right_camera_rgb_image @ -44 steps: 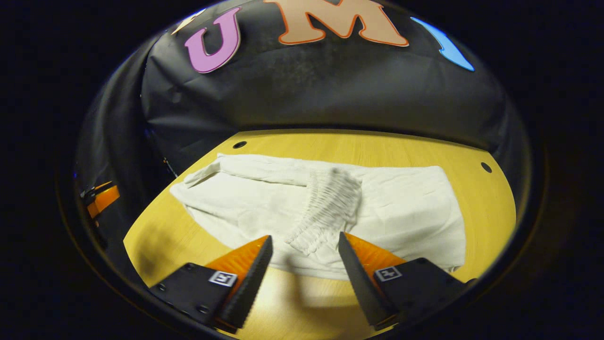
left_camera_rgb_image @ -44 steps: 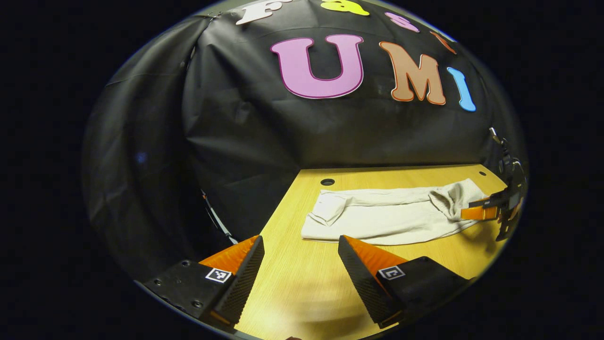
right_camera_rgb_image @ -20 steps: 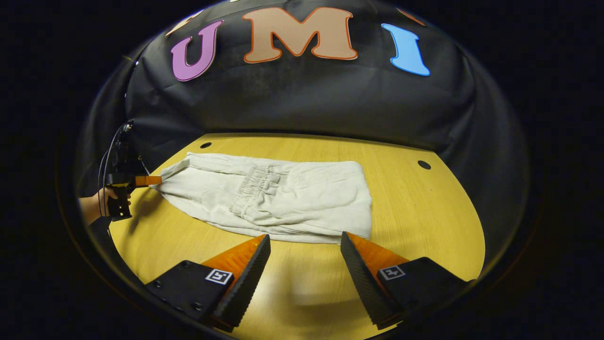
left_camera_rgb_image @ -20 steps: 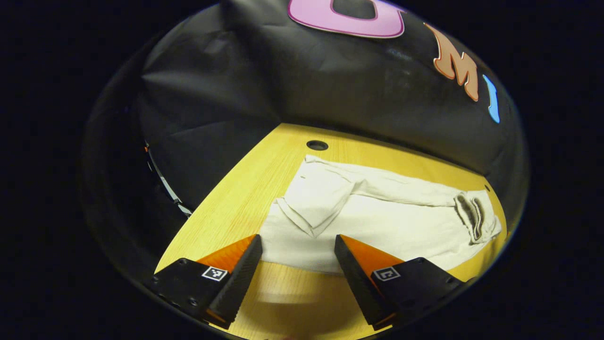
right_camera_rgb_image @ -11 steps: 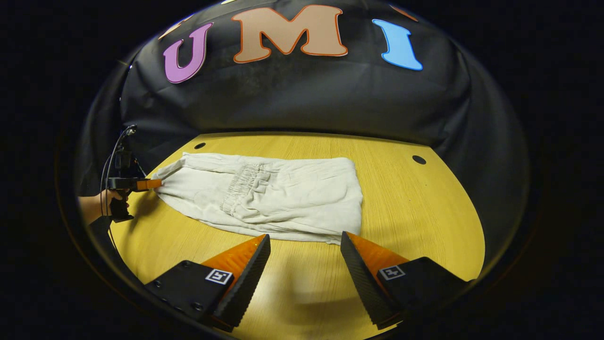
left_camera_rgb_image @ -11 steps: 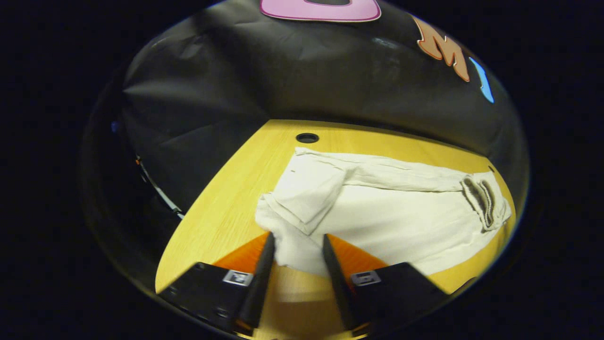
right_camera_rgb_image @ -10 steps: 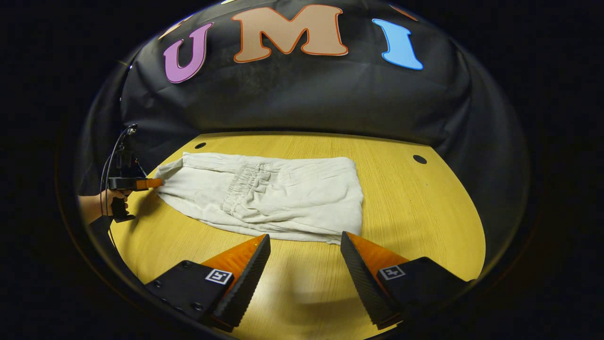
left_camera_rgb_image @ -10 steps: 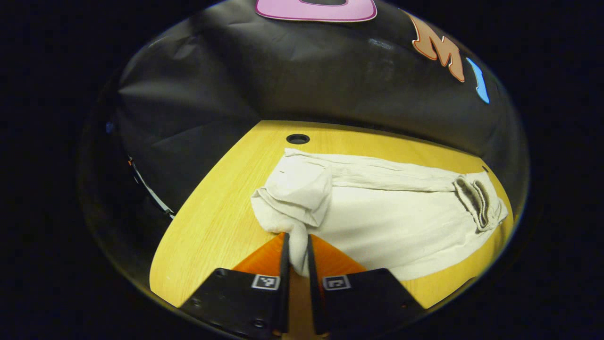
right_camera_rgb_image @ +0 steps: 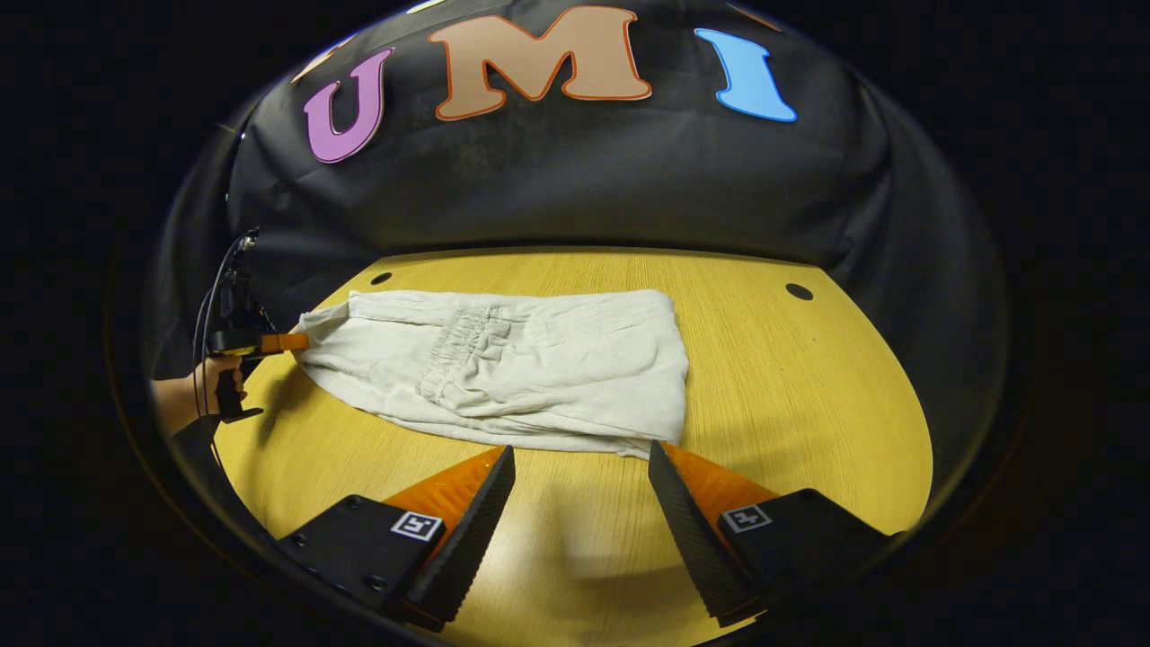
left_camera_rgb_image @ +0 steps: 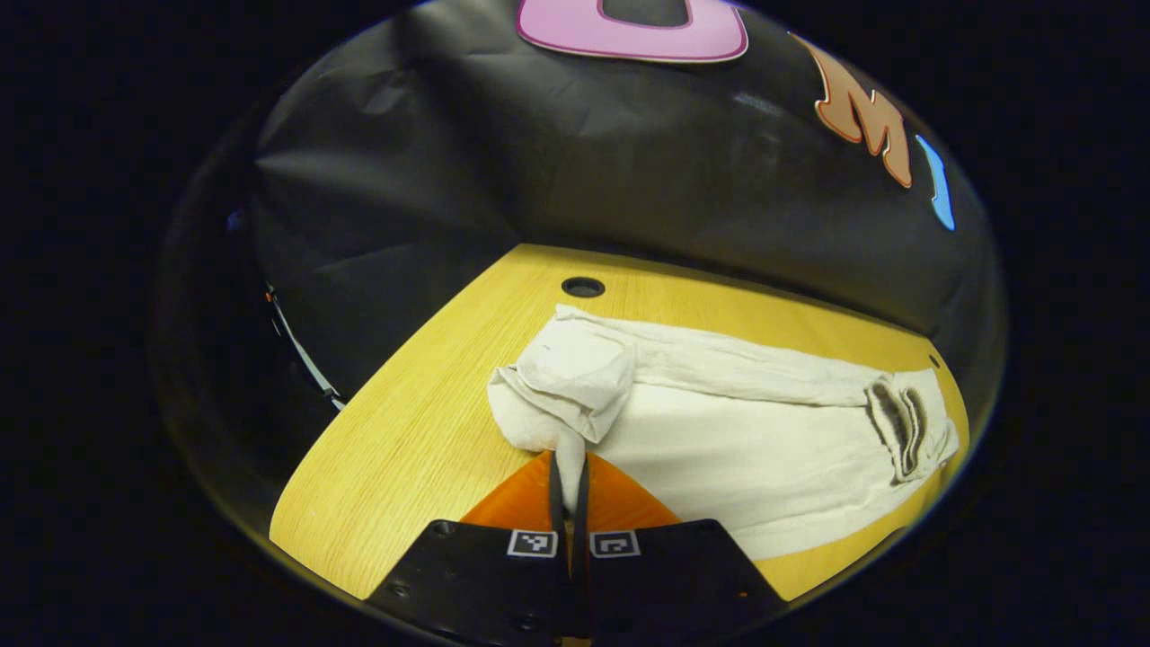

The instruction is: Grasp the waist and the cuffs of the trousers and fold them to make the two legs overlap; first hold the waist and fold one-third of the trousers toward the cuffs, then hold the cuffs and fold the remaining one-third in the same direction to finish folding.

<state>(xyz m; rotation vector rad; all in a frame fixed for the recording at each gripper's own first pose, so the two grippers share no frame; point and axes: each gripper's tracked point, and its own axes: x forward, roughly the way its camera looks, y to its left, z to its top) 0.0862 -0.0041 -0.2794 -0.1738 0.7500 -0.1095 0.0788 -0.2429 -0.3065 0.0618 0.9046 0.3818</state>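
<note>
Between the two fingers of my left tool sits a pinch of the trousers at their cuff end; the fingers are pressed nearly together on the cloth. Those trousers lie flat across the yellow bench, cuffs bunched just beyond that pinch, the gathered waist already folded over onto the middle of the legs. My right tool hangs spread wide with nothing in it, just short of the trousers' near edge, close to the folded corner farthest from the cuffs. My other hand shows far off beside the cuffs, gripping the left tool's handle.

To do this fold well, I reckon I should catch both cuff layers, lift only enough to clear the cloth, carry them straight along the legs over the waist, and lay them square with the folded edge, using the right tool to steady things if the cloth drags.
</note>
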